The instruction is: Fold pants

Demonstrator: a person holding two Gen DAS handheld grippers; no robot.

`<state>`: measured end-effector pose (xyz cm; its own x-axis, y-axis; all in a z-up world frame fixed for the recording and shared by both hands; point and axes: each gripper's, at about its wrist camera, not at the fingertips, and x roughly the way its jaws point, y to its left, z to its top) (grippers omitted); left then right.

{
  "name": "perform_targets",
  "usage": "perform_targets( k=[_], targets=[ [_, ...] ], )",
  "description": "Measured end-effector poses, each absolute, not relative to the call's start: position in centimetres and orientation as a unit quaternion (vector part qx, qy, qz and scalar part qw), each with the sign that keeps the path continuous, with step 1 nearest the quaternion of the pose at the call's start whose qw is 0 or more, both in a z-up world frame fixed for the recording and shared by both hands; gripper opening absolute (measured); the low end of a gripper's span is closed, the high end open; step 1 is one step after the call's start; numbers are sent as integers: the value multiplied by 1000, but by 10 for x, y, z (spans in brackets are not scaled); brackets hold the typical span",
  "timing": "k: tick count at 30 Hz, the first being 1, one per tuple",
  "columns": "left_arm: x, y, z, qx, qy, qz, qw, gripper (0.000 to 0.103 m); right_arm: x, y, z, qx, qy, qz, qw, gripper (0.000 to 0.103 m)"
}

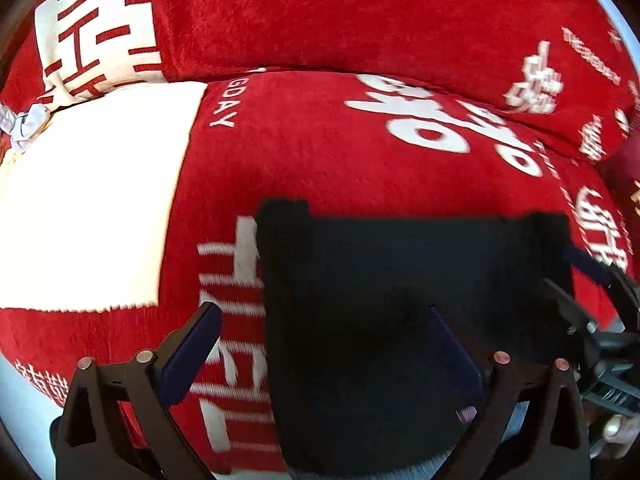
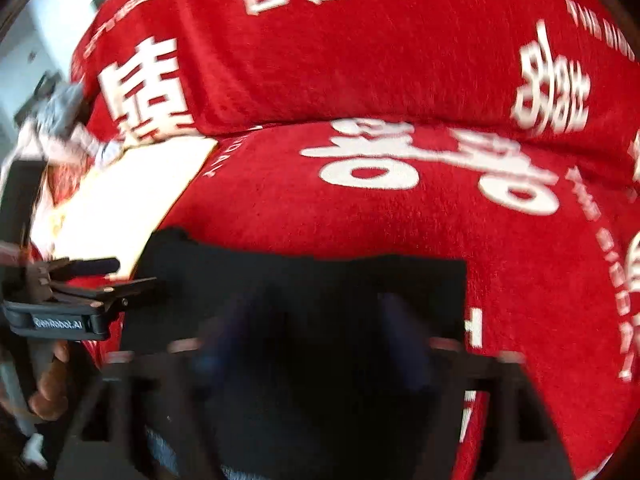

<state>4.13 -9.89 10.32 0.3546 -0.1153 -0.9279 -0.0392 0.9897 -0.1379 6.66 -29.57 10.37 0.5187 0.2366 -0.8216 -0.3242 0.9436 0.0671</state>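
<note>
The black pants (image 1: 400, 320), folded to a compact rectangle, lay on the red printed blanket (image 1: 360, 160) near its front edge. Our left tool (image 1: 328, 344) stood wide and empty over them; the right tool (image 2: 316, 344) was too blurred to judge. We would press the fold flat, edges aligned.

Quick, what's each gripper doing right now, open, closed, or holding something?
Left gripper: jaws open wide, holding nothing, right finger over the black pants.
Right gripper: blurred, jaws apart over the pants, apparently holding nothing.
</note>
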Motion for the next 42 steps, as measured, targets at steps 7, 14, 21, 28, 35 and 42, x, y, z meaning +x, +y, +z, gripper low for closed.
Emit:
perform_targets(
  k=[7, 14, 21, 28, 35, 42],
  targets=[
    [14, -116, 88, -22, 571, -24, 820, 102, 29, -295, 79, -78, 488, 139, 858, 90],
    [-2, -113, 79, -46, 571, -31, 819, 102, -10, -299, 76, -136, 476, 125, 860, 90],
    [-27, -107, 97, -36, 550, -38, 834, 102, -35, -288, 104, -169, 442, 118, 873, 91],
    [-41, -87, 59, -92, 590, -46, 801, 103, -35, -282, 70, -135, 497, 159, 842, 90],
    [-51, -84, 76, -74, 566, -49, 820, 103, -42, -293, 100, -102, 464, 167, 864, 91],
    [-47, -93, 60, -59, 581, -49, 810, 103, -28, -295, 79, -104, 504, 151, 844, 91]
  ],
)
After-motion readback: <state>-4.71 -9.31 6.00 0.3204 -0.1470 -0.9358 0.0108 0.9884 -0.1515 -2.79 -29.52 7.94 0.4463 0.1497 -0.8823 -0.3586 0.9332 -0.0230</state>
